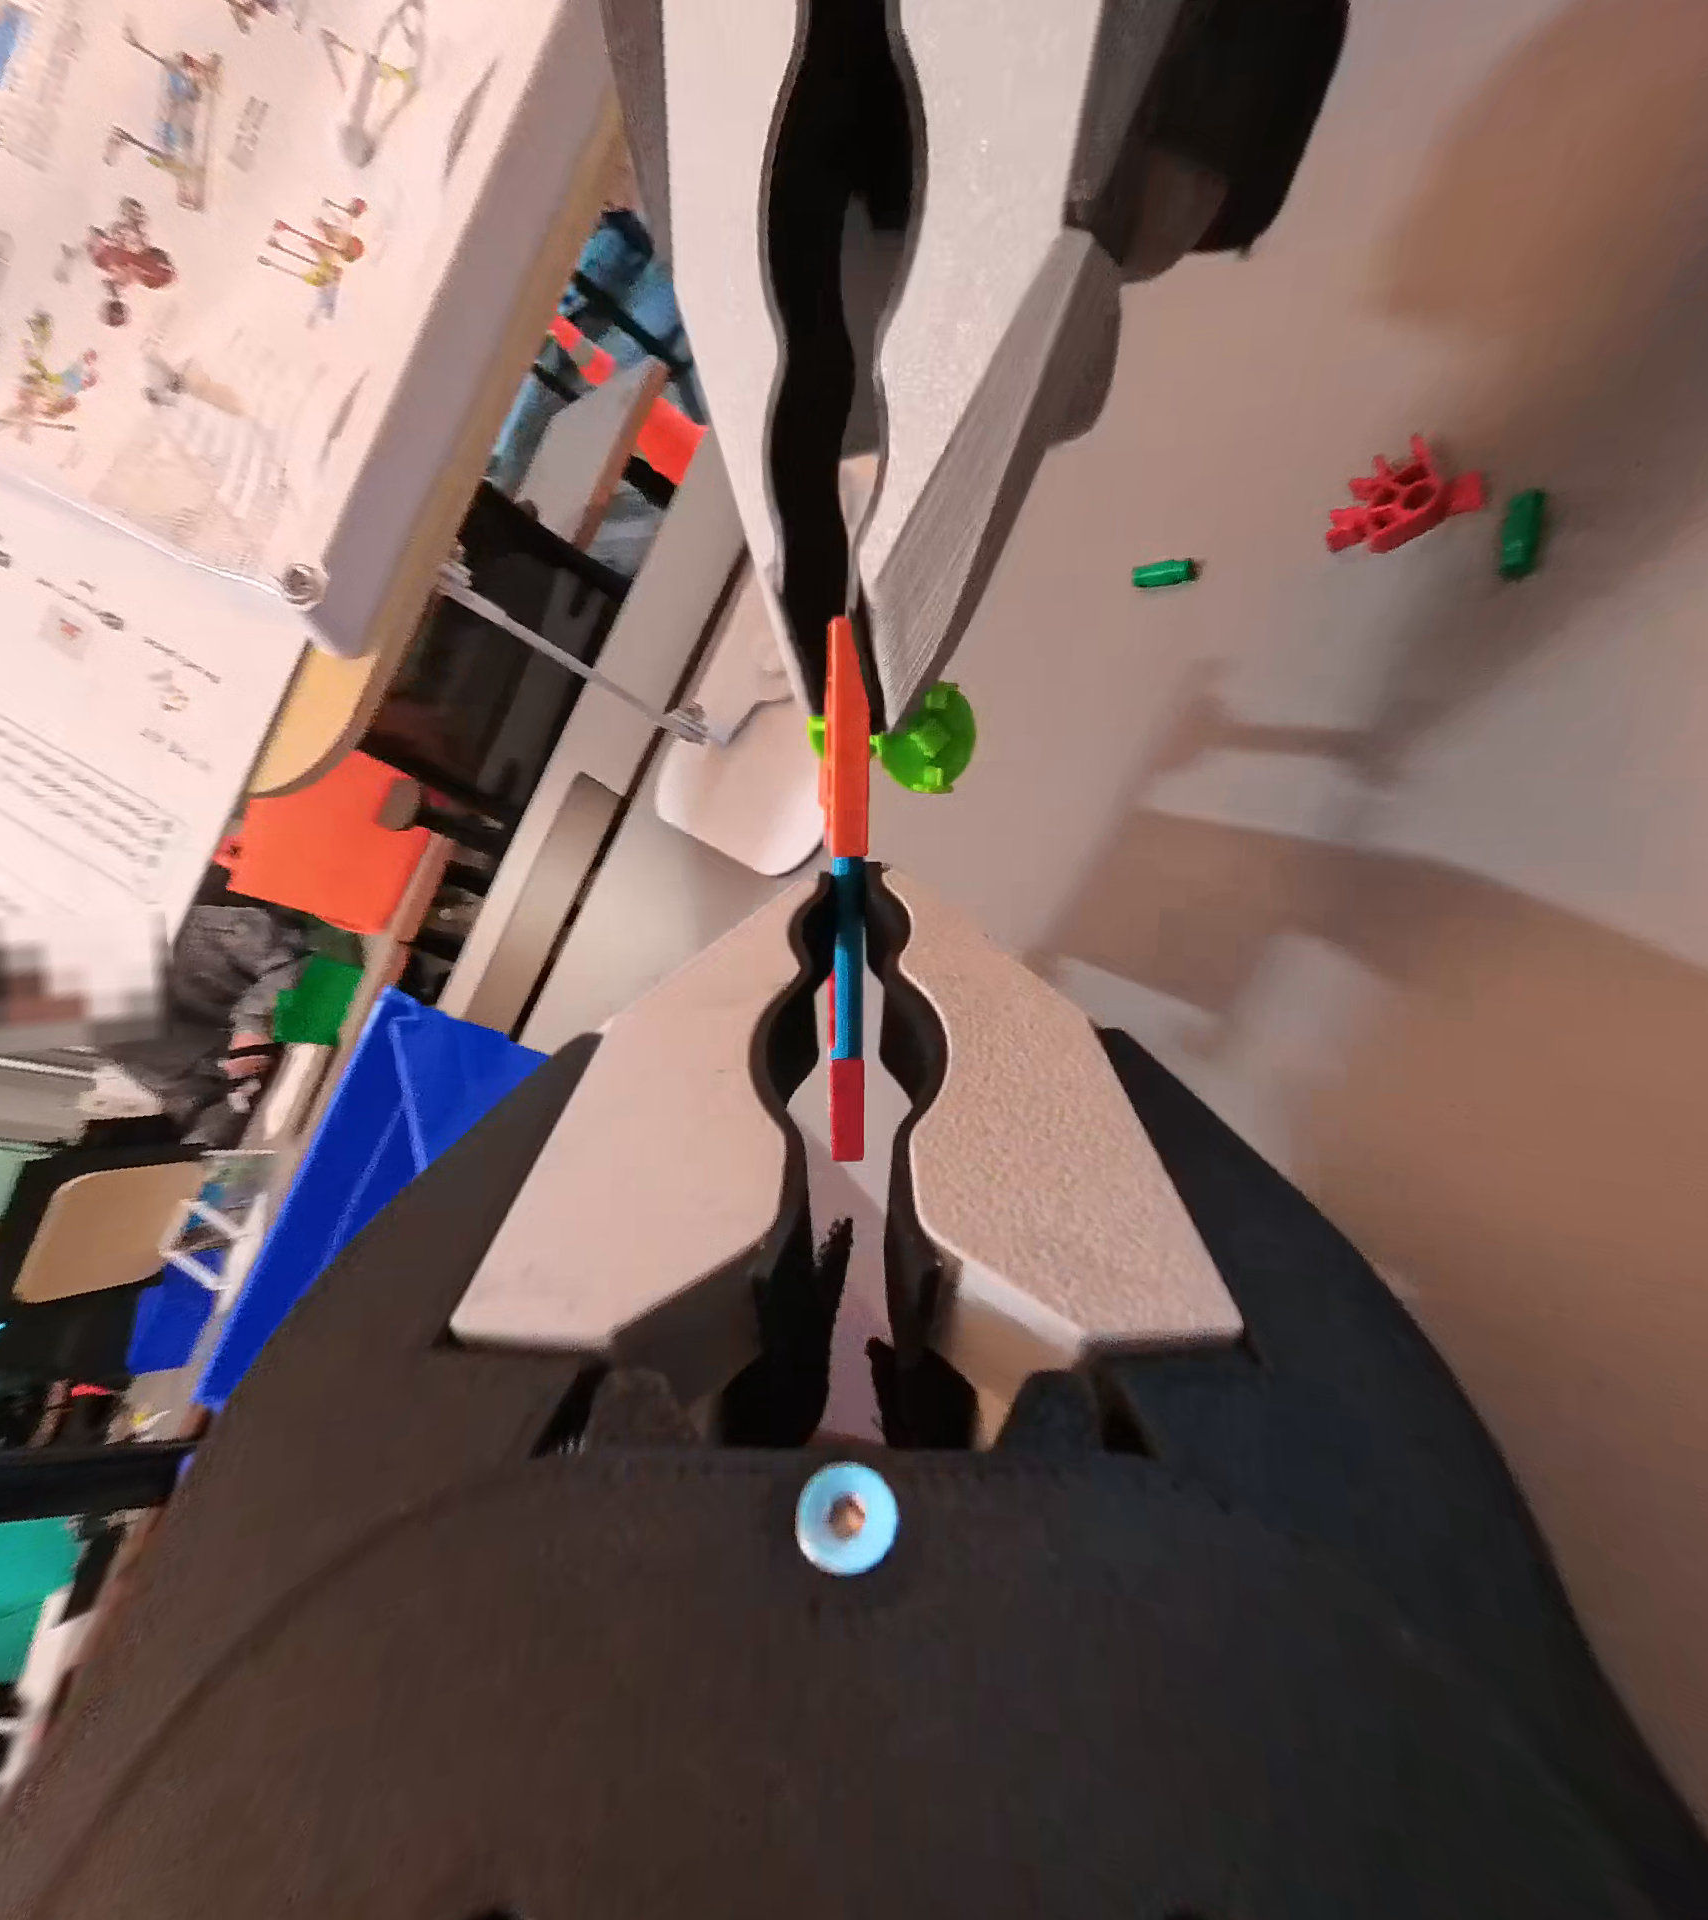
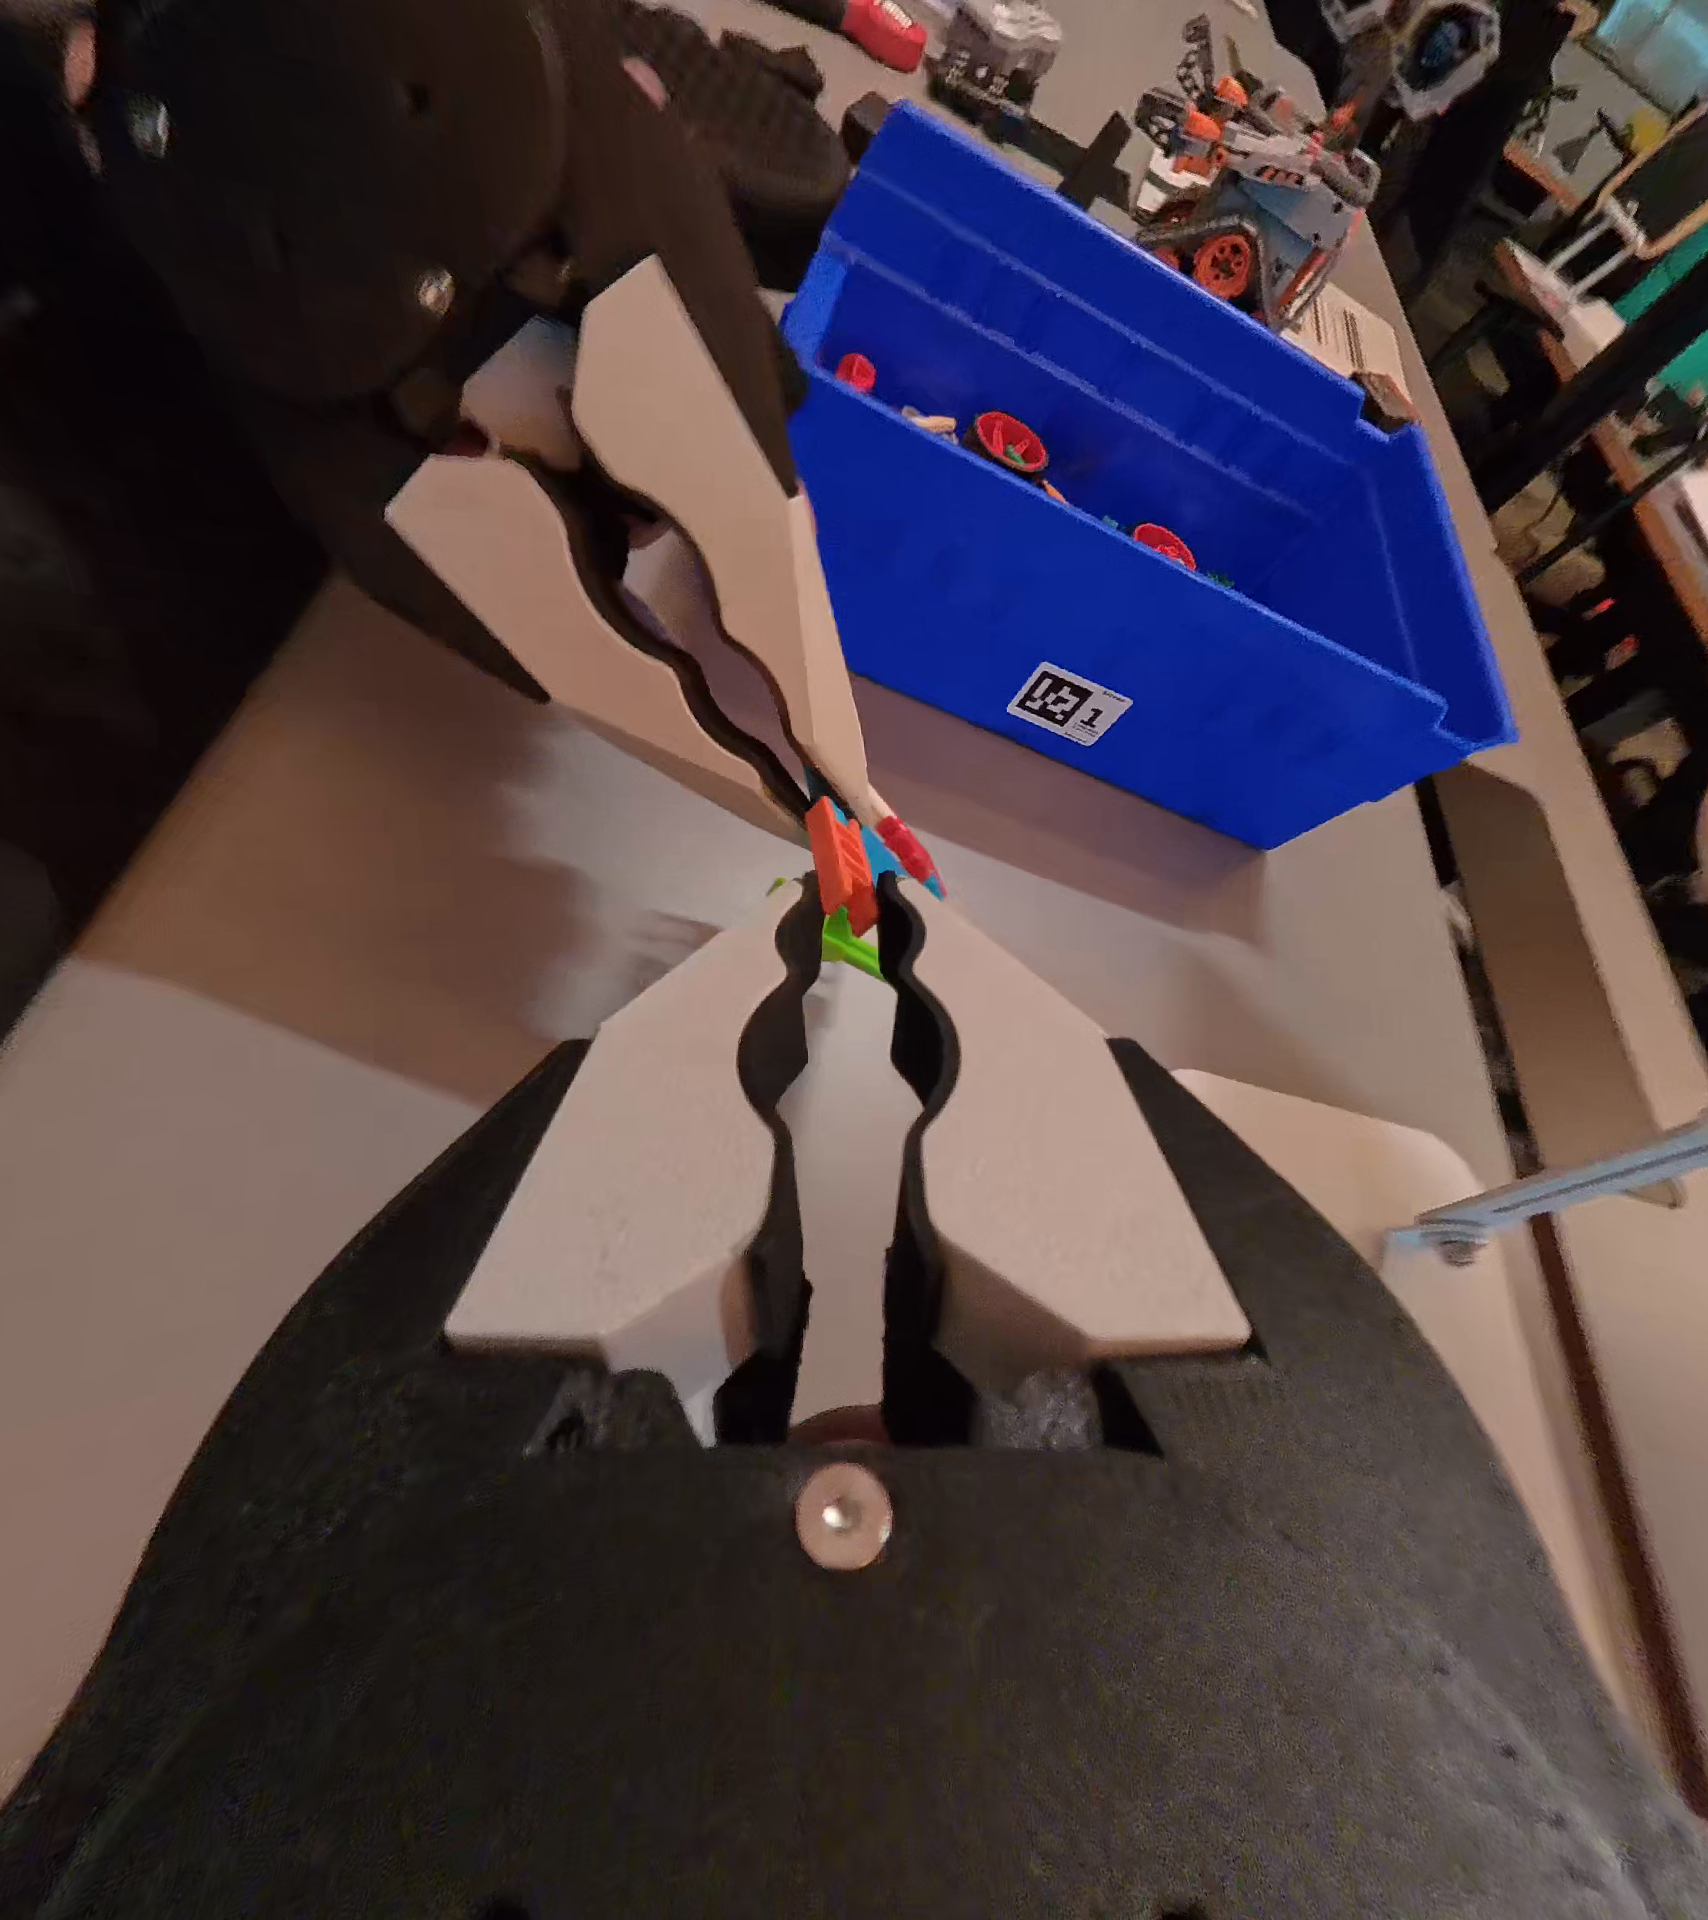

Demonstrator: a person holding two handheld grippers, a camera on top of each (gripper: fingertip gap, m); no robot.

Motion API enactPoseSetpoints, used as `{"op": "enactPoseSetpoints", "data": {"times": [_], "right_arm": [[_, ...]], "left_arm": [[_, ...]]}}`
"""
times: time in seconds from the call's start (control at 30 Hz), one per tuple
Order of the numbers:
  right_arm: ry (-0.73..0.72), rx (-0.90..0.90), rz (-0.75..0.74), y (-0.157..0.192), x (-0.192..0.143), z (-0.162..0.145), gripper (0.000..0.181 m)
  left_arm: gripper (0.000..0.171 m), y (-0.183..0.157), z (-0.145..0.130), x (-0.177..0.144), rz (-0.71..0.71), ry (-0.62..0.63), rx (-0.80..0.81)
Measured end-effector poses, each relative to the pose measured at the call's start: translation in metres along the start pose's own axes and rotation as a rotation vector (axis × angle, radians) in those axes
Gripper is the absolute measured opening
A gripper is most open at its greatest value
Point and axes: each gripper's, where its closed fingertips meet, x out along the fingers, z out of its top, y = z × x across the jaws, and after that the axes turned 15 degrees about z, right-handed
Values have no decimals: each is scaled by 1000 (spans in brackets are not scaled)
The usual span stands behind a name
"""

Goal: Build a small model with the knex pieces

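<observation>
The left claw [image 1: 850, 883] is closed to a narrow slit on a thin blue rod [image 1: 848, 966] with a red end piece [image 1: 847, 1107], which runs straight down the gap between its pale fingers. At twelve o'clock from the tips the rod meets an orange connector [image 1: 846, 738], and the right claw [image 1: 845, 675] comes down from the top of that view, pinched shut on the orange piece; a lime-green connector [image 1: 923, 738] juts out at three o'clock from it. The whole small assembly hangs in the air above the pale desk [image 1: 1452, 831], gripped from both ends. Farther toward two o'clock a red connector [image 1: 1401, 504] lies on the desk between two short green rods [image 1: 1164, 572], all well apart from the claws. In the right wrist view, the right claw [image 2: 845, 914] nips the orange and green pieces at its tips, and a blue bin [image 2: 1141, 644] of small red parts stands at one o'clock.
</observation>
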Motion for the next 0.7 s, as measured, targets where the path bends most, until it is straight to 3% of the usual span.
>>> {"op": "enactPoseSetpoints", "data": {"times": [0.27, 0.57, 0.7], "right_arm": [[-127, 257, 45, -8, -3, 6, 4], [-217, 479, 97, -10, -9, 13, 3], [-246, 480, 85, -14, -8, 13, 3]], "left_arm": [[1, 20, 2, 7, 221, -8, 177], [2, 33, 10, 8, 362, -42, 312], [2, 35, 9, 10, 365, -42, 297]]}}
